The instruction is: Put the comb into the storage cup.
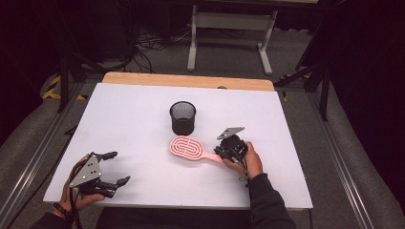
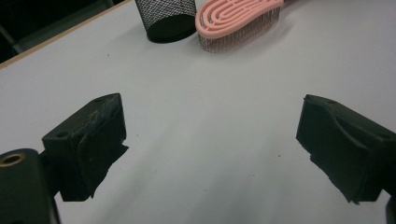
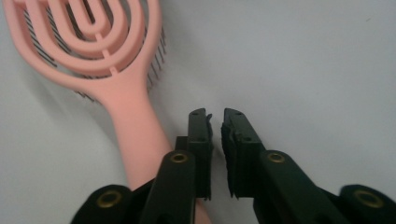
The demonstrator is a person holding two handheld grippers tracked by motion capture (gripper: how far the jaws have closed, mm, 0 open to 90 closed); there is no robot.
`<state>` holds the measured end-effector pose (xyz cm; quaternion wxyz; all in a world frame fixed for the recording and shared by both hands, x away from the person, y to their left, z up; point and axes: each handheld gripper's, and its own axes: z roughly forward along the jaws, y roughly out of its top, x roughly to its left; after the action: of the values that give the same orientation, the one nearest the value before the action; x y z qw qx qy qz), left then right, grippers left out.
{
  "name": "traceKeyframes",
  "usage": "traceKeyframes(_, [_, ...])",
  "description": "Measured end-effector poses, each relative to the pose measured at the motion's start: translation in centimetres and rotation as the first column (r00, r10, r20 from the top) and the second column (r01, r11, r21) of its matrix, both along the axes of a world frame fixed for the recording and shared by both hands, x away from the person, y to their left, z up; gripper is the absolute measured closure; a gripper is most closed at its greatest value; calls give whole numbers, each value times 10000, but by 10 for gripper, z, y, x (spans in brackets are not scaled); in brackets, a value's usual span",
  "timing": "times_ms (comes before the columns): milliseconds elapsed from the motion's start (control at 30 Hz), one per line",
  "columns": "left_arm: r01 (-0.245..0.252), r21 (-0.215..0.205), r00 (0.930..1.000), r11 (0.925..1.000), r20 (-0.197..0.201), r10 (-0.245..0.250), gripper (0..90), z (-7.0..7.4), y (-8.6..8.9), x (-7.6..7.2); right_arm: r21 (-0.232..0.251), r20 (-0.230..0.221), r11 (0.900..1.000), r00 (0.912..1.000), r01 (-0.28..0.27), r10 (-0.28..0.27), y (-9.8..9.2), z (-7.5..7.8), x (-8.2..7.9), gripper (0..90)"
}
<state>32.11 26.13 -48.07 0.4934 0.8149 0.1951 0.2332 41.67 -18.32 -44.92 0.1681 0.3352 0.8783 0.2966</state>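
Observation:
A pink hairbrush (image 1: 186,147) lies flat in the middle of the white table (image 1: 129,109), bristles down, its handle pointing to the right. My right gripper (image 1: 219,151) is at the end of that handle. In the right gripper view its jaws (image 3: 215,119) stand a narrow gap apart with nothing between them, and the brush handle (image 3: 135,135) runs beside and under the left jaw. A black mesh cup (image 1: 182,118) stands upright just behind the brush head. My left gripper (image 1: 119,167) rests at the near left, open wide and holding nothing; its view shows the cup (image 2: 166,18) and brush (image 2: 238,18) far ahead.
The table's wooden far edge (image 1: 188,80) borders a floor with cables and a white frame stand (image 1: 229,28). Bare white surface (image 2: 210,93) lies between the left gripper and the brush.

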Motion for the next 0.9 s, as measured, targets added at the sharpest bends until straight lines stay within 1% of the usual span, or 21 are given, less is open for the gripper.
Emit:
traceKeyframes(33, [4,-28,10000,10000,-9,-4,90,0,0,0,182,159,9998,9999,3,-6,-1,3,-1,748])
traceKeyframes(100, [-15,2,10000,10000,-37,15,90,0,0,1,370,295,9990,9993,-238,227,-2,11,-3,685])
traceKeyframes(167, [-3,-2,10000,10000,-75,3,90,-1,0,1,321,504,9969,9962,-724,707,1,20,-6,603])
traceKeyframes(233, [-14,21,10000,10000,-90,14,89,-2,-1,2,166,419,9916,9909,-1284,1276,5,26,-8,549])
traceKeyframes(267, [0,42,10000,10000,-99,0,89,-2,-1,2,81,373,9905,9899,-1372,1368,8,27,-8,508])
traceKeyframes(333, [11,55,9999,10000,-133,-10,87,-2,-2,2,-246,183,9852,9853,-1694,1699,13,28,-7,416])
traceKeyframes(367, [5,62,9999,10000,-134,-4,87,-2,-2,2,-567,34,9799,9814,-1915,1920,17,27,-7,382])
traceKeyframes(400, [5,62,9999,10000,-134,-4,87,-2,-2,2,-567,34,9799,9814,-1915,1920,17,27,-7,382])
traceKeyframes(433, [-61,78,9999,10000,-105,62,87,-2,-2,2,-1022,-157,9721,9774,-2113,2108,23,25,-6,296])
traceKeyframes(467, [-68,59,9999,10000,-90,69,87,-2,-1,2,-1135,-262,9701,9767,-2145,2129,25,24,-5,285])
traceKeyframes(533, [-57,40,9999,10000,-96,58,87,-2,-1,1,-1406,-655,9596,9694,-2438,2367,29,23,-2,254])
traceKeyframes(567, [-57,40,9999,10000,-96,58,87,-2,-1,1,-1406,-655,9596,9694,-2438,2367,29,23,-2,254])
traceKeyframes(600, [-58,55,9999,10000,-117,58,87,-3,-2,1,-1537,-811,9557,9672,-2510,2409,31,23,-1,242])
traceKeyframes(633, [-46,118,9999,9999,-121,47,87,-3,-2,1,-1878,-1010,9472,9644,-2597,2444,36,22,3,183])
traceKeyframes(700, [-16,138,9999,9999,-151,18,87,-3,-2,1,-2042,-1292,9403,9596,-2724,2499,41,22,6,122])
traceKeyframes(733, [-18,134,9999,9999,-164,20,87,-3,-2,1,-2085,-1444,9367,9561,-2812,2548,44,21,7,115])
traceKeyframes(767, [-17,126,9998,9999,-188,19,86,-3,-2,1,-2167,-1592,9301,9507,-2965,2660,46,20,9,106])
traceKeyframes(800, [-25,139,9998,9999,-214,28,86,-4,-2,1,-2214,-1743,9199,9413,-3236,2892,49,19,10,96])
traceKeyframes(833, [-25,139,9998,9999,-214,28,86,-4,-2,1,-2170,-1938,9154,9340,-3392,3001,51,18,11,93])
traceKeyframes(867, [-6,169,9997,9999,-241,10,85,-4,-2,2,-2184,-2041,9117,9299,-3480,3060,52,17,11,86])
traceKeyframes(900, [-6,169,9997,9999,-241,10,84,-4,-2,2,-2184,-2041,9117,9299,-3480,3060,52,17,11,86])
